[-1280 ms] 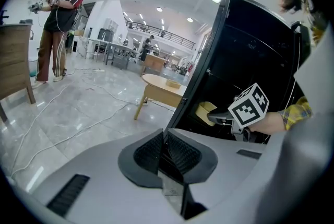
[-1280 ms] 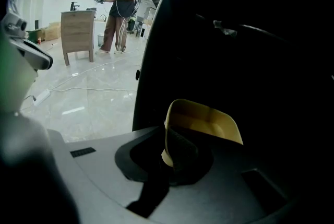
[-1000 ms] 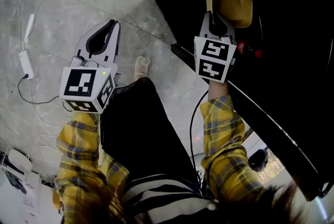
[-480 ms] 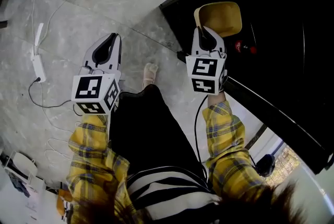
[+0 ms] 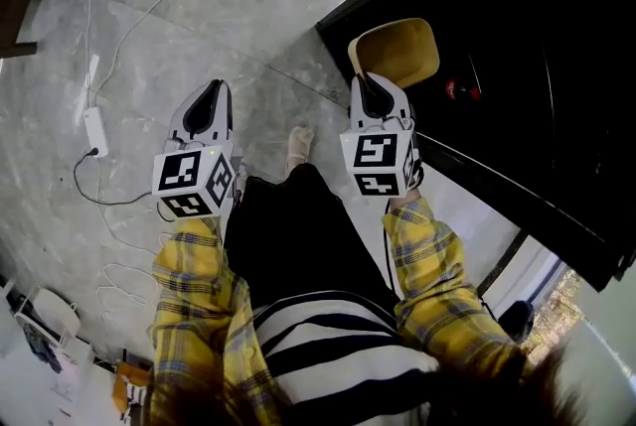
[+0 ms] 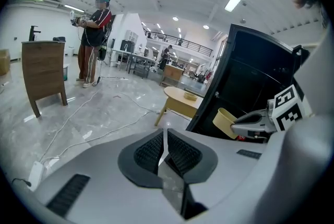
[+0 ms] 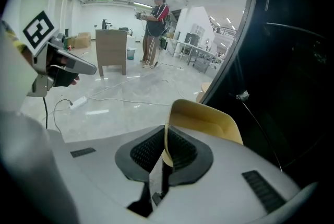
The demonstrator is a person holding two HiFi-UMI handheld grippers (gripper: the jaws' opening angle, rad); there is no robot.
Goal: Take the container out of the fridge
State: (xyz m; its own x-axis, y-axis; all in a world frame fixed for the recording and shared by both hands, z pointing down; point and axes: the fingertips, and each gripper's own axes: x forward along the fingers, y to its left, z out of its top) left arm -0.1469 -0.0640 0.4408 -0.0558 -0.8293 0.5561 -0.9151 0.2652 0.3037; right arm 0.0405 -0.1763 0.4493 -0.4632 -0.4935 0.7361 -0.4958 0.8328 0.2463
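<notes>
The yellow container [image 5: 397, 52] is an open-topped tub, held just outside the black fridge [image 5: 517, 67] over the grey floor. My right gripper [image 5: 366, 81] is shut on its near rim; in the right gripper view the thin yellow wall [image 7: 206, 121] runs between the pads. My left gripper [image 5: 211, 96] hangs to the left over the floor, shut with nothing in it [image 6: 164, 134]. The left gripper view shows the container [image 6: 225, 122] beside the fridge's open front.
A red item [image 5: 455, 88] sits inside the dark fridge. A white power strip [image 5: 94, 126] and cables lie on the floor at left. My foot [image 5: 296, 146] is between the grippers. A round wooden table [image 6: 180, 100], a wooden cabinet [image 6: 44, 69] and a standing person [image 6: 94, 35] are farther off.
The right gripper has drawn the container back and to the left, away from the fridge opening. The left gripper stays shut and has barely moved relative to my body.
</notes>
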